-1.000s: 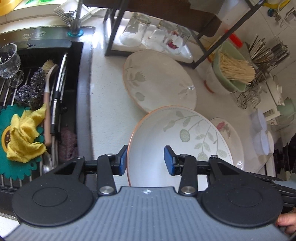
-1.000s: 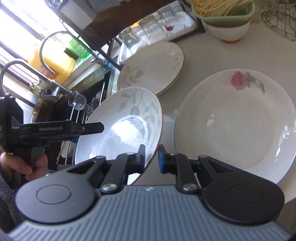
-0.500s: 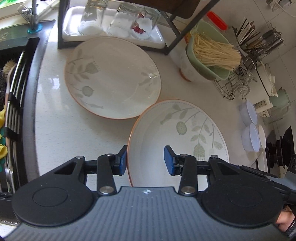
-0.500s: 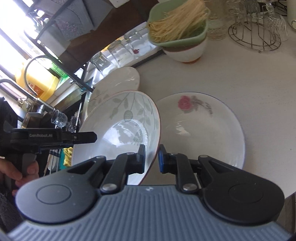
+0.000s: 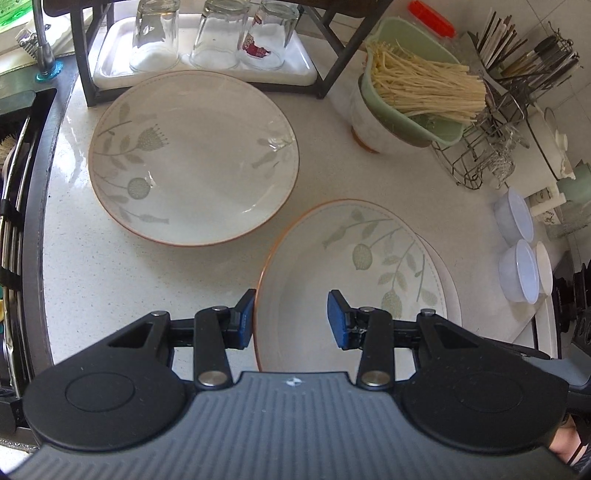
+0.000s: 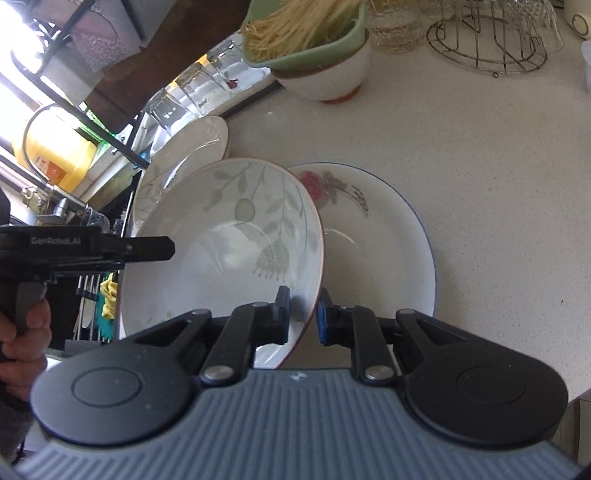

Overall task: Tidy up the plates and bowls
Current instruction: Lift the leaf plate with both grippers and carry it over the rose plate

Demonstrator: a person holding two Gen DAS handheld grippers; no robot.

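The right gripper (image 6: 302,314) is pinching the near rim of the leaf-patterned plate (image 6: 225,251), one pad inside the rim and one outside, both pads pressing the edge; the plate is tilting up toward ten o'clock, its far edge overlapping the rose plate (image 6: 376,251) lying flat on the white counter (image 6: 480,155). The left gripper (image 5: 291,319) is spread wide across the same leaf-patterned plate (image 5: 354,280); its left pad is sitting just outside the orange rim at nine o'clock, its right pad is hanging over the inside, and whether either pad is touching the plate I cannot tell; seen from the right wrist, the left gripper (image 6: 162,248) is reaching in from nine o'clock beside the plate's left edge.

Around the tools: a second leaf plate (image 5: 192,155) is resting flat at eleven o'clock in the left wrist view, close to the held plate but apart from it; behind it, at twelve o'clock, upturned glasses (image 5: 218,33) are standing on a white tray (image 5: 110,70) under a dark rack; at one o'clock a green bowl of noodles (image 5: 417,92) is sitting in a white bowl, with a wire stand (image 5: 480,155) beyond; at three o'clock small plastic tubs (image 5: 517,273) are clustering near the counter's edge; the sink (image 5: 14,221) is running along the nine o'clock side.
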